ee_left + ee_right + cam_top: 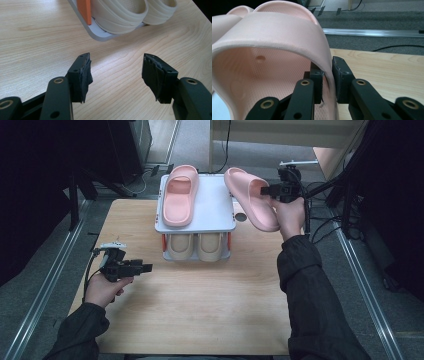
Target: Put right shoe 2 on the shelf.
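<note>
A two-level rack point(220, 215) stands at the table's far middle. One pink slipper point(180, 195) lies on the left half of its white top shelf. A second pink slipper point(250, 200) is held tilted at the rack's right edge, my right gripper point(265, 191) shut on its strap point(287, 32), one jaw inside the strap and one outside. Two beige slippers point(197, 246) sit side by side on the lower shelf, and the left gripper view shows their beige heels point(120, 15). My left gripper point(146, 268) hovers open over the table at the front left, nothing between its pads point(83, 75).
An orange post point(84, 10) stands at the rack's front corner. A small round hole point(241, 217) is in the table right of the rack. Metal rails run along both table sides, and cables lie on the grey floor behind.
</note>
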Demonstrator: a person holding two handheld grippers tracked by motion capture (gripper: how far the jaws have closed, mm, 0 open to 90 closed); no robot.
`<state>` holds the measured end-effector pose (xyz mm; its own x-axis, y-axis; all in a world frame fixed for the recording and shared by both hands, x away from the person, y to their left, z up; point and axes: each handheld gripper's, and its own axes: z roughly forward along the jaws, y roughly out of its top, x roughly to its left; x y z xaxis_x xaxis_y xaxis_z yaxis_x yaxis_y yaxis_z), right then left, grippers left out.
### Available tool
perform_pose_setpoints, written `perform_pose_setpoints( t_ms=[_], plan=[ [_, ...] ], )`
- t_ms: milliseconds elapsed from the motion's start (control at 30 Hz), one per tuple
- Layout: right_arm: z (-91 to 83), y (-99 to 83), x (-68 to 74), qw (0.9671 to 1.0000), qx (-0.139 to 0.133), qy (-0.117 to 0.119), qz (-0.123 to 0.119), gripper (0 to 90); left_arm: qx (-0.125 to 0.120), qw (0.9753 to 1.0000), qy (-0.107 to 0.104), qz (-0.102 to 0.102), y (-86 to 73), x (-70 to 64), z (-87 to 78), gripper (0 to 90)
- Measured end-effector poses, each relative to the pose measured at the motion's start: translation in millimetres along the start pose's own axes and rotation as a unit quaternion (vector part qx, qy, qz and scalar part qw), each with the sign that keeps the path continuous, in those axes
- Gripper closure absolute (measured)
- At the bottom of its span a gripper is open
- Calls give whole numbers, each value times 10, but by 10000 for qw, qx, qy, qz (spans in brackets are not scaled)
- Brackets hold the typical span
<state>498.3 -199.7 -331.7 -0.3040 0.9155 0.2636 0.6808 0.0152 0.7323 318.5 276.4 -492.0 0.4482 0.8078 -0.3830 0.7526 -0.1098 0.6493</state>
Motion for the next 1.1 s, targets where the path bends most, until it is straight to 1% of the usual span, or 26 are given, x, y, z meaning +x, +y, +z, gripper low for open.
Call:
perform_pose_setpoints(
  t_ms=[167,200,333,467,533,633,700,833,933,1100],
  plan=[
    [76,109,195,10000,-3,-19,-86,795,0,10000,-18,28,12,1,2,405],
    [99,137,260,9999,-8,-20,-98,793,-13,10000,-12,29,13,0,3,405],
    [181,193,417,9999,3,-42,-140,791,-49,10000,-37,18,20,-7,-2,406],
    [284,231,557,9998,75,-41,-159,792,-74,9999,-58,48,28,-12,-14,406],
    [356,242,620,9997,121,-115,-152,791,-76,9999,-69,62,29,-13,-17,406],
    [448,246,672,9996,189,-173,-112,783,-83,9999,-88,62,32,-12,-19,406],
    [517,238,710,9996,203,-193,-88,759,-77,9999,-103,57,35,-12,-21,406],
    [607,206,793,9989,280,-325,-180,740,-95,9999,-104,68,35,-10,-25,406],
    [623,188,816,9991,319,-233,-167,702,-87,9999,-88,89,36,-4,-32,406],
    [611,151,857,9987,351,-153,-335,672,-87,9999,-82,90,36,-10,-28,406]
  ],
)
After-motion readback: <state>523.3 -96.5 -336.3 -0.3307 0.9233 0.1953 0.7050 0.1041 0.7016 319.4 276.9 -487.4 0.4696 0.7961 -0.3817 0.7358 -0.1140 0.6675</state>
